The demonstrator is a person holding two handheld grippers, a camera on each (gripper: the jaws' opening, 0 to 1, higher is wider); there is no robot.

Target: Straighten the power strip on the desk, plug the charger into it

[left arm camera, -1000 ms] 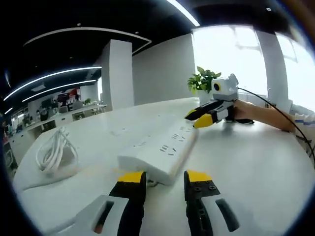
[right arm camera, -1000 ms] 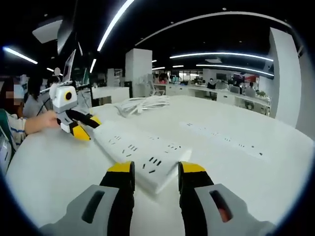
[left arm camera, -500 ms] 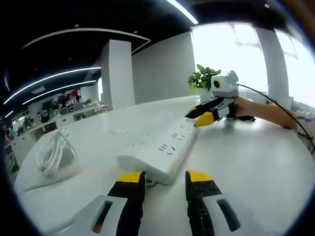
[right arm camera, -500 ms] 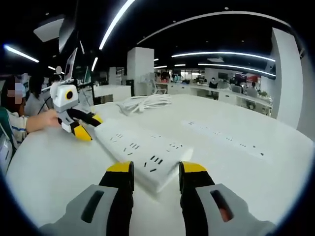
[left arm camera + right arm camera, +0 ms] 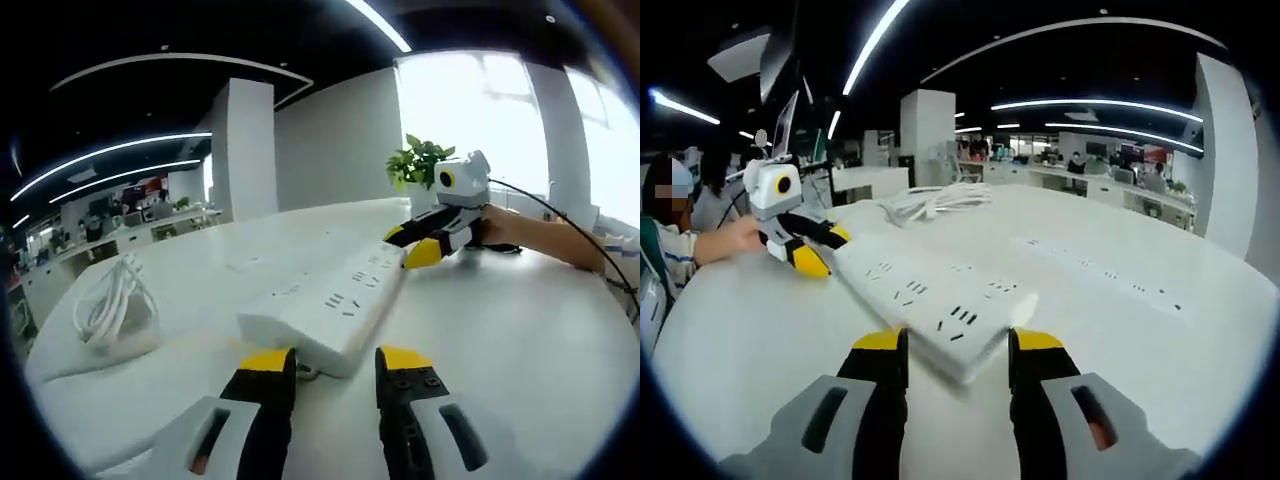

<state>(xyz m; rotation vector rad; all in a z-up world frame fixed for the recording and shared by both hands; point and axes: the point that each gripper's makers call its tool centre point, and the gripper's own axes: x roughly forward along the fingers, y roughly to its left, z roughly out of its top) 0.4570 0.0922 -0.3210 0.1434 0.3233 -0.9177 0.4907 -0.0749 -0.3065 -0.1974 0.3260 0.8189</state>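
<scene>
A white power strip (image 5: 330,305) lies on the white desk (image 5: 500,340), running away from me towards the right. My left gripper (image 5: 335,362) is open, its yellow-tipped jaws just short of the strip's near end. At the far end is my right gripper (image 5: 432,238), held by a hand (image 5: 505,225). In the right gripper view the same strip (image 5: 930,295) reaches in between the jaws of my open right gripper (image 5: 958,345). The left gripper (image 5: 800,245) stands at the strip's other end. A coiled white cable (image 5: 108,310) lies to the left of the strip.
A potted plant (image 5: 420,162) stands behind the right gripper near the bright window. Flush sockets (image 5: 1100,278) are set into the desk (image 5: 1160,340) to the right of the strip. The coiled cable (image 5: 935,200) lies at the far side. A seated person (image 5: 680,225) is at the left.
In the right gripper view the strip's near end has come closer and now sits between the jaws. The left gripper view has barely shifted.
</scene>
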